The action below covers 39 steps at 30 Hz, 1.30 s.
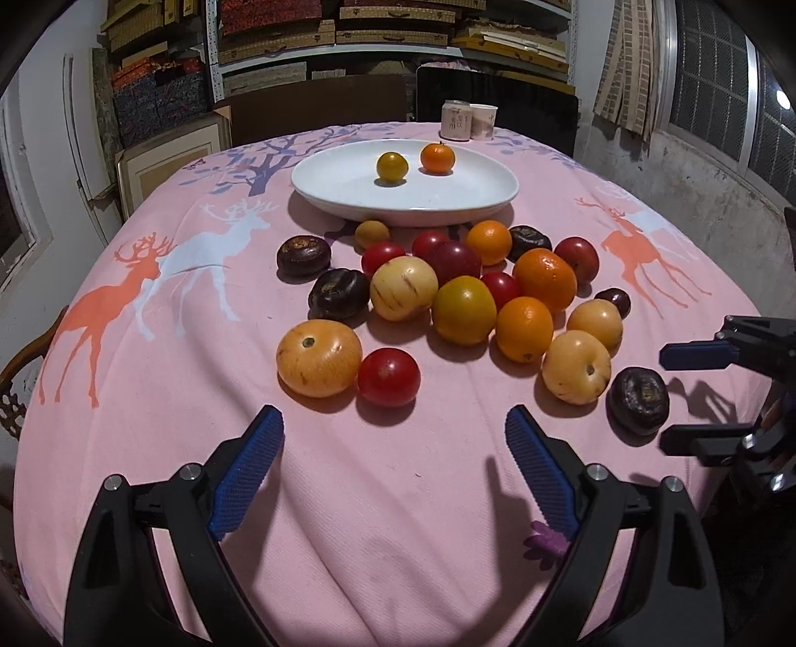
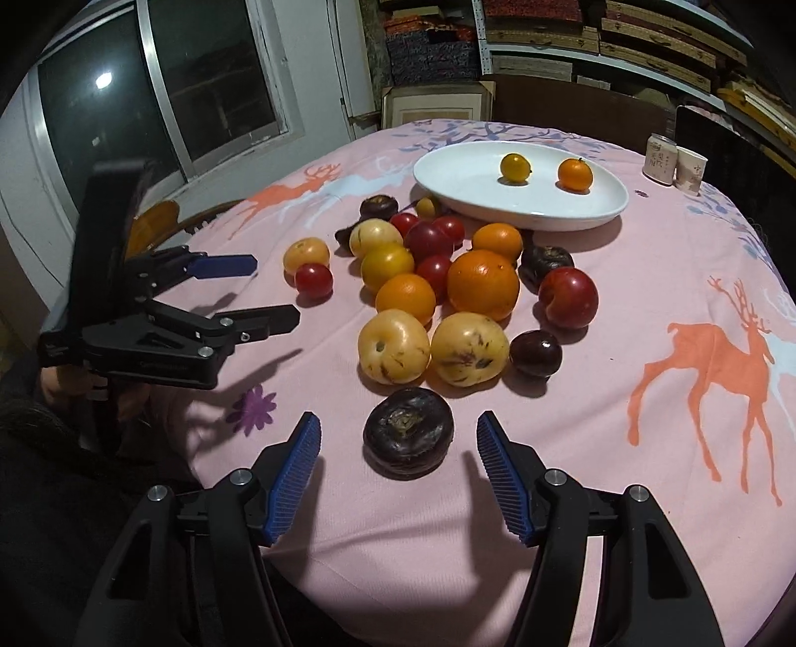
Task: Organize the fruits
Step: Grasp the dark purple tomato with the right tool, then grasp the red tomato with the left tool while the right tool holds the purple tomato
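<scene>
A heap of fruit (image 1: 462,308) lies on the pink deer-print tablecloth (image 1: 149,348): oranges, red tomatoes, yellow fruits and dark purple ones. Behind it a white plate (image 1: 318,194) holds a small yellow fruit (image 1: 392,166) and a small orange (image 1: 438,157). My left gripper (image 1: 393,425) is open and empty, just short of a red tomato (image 1: 389,377). My right gripper (image 2: 398,422) is open, its pads either side of a dark purple fruit (image 2: 408,438) without touching it. Each gripper shows in the other's view: right gripper (image 1: 665,400), left gripper (image 2: 276,291).
Two paper cups (image 1: 467,122) stand behind the plate at the far table edge. Dark chairs (image 1: 318,104) and loaded shelves (image 1: 398,30) are beyond. A wooden chair (image 1: 15,378) sits at the table's left. A hand (image 2: 54,388) grips the left tool.
</scene>
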Each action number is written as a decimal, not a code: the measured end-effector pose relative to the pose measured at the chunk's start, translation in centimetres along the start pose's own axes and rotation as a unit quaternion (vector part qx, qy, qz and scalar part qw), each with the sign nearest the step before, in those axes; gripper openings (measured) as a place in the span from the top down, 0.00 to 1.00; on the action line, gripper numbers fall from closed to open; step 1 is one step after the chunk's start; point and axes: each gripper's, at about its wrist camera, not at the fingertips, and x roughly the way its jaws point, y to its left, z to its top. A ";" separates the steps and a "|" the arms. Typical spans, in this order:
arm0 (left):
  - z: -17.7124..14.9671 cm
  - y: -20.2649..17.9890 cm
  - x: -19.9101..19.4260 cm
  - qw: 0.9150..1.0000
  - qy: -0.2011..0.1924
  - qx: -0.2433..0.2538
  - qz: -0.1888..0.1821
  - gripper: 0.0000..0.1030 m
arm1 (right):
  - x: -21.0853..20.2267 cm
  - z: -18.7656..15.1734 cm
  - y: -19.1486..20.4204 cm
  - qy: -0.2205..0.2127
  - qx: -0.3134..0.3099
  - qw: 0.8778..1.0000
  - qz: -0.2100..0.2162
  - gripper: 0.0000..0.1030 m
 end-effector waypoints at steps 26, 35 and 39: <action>2.7 -0.6 3.9 0.999 0.004 -0.039 -0.011 0.50 | 1.0 -1.0 -1.1 -0.009 0.016 1.000 -0.018 0.59; 2.2 -0.4 3.8 0.999 0.002 -0.035 -0.032 0.72 | 0.9 -1.0 -1.2 -0.013 0.018 1.000 -0.019 0.60; 1.6 -0.4 3.4 0.999 0.000 -0.032 -0.035 0.72 | 0.6 -1.1 -1.3 -0.018 0.020 0.999 -0.017 0.60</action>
